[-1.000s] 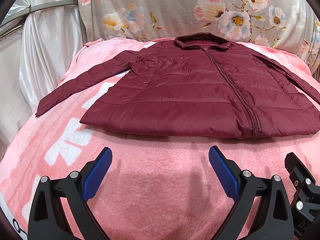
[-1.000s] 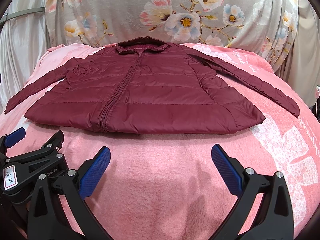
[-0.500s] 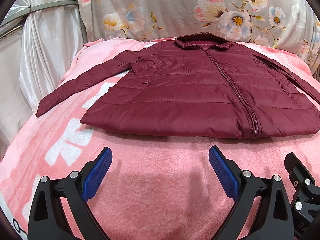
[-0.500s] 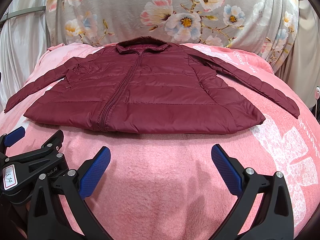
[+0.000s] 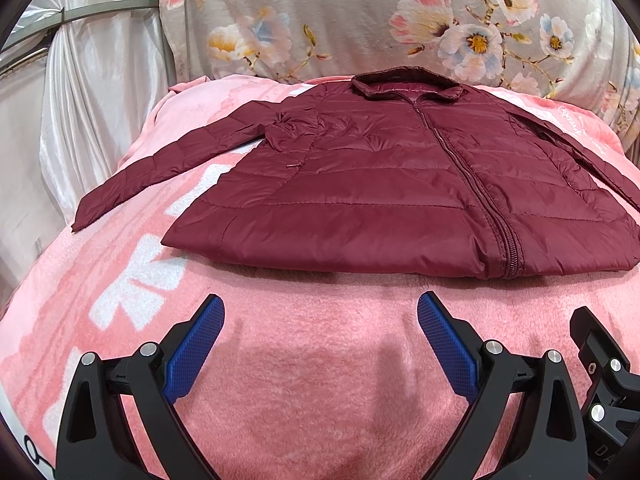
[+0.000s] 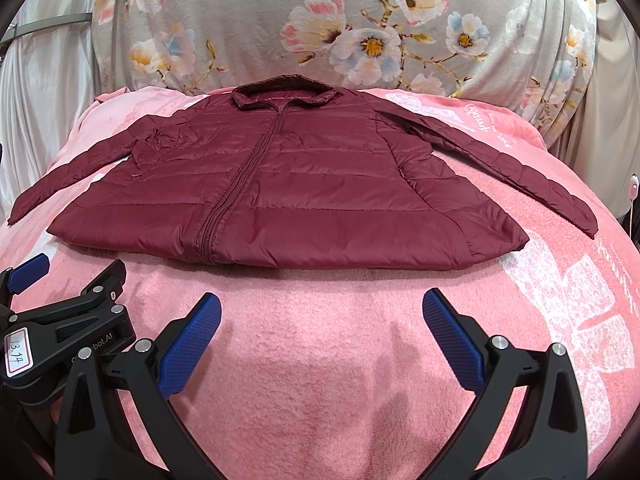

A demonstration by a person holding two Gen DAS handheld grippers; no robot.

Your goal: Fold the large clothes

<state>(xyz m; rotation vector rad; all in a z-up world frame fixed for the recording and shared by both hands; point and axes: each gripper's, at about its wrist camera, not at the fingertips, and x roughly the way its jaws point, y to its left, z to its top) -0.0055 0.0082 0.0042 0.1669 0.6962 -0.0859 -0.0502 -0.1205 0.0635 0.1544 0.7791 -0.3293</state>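
Note:
A maroon quilted jacket lies flat and zipped on a pink blanket, collar at the far side, both sleeves spread outward. It also shows in the right wrist view. My left gripper is open and empty, hovering over the blanket just short of the jacket's hem. My right gripper is open and empty, also short of the hem. The left gripper's body shows at the lower left of the right wrist view.
A grey floral cloth rises behind the bed. A pale curtain hangs at the left. The pink blanket carries white flower prints and drops off at both sides.

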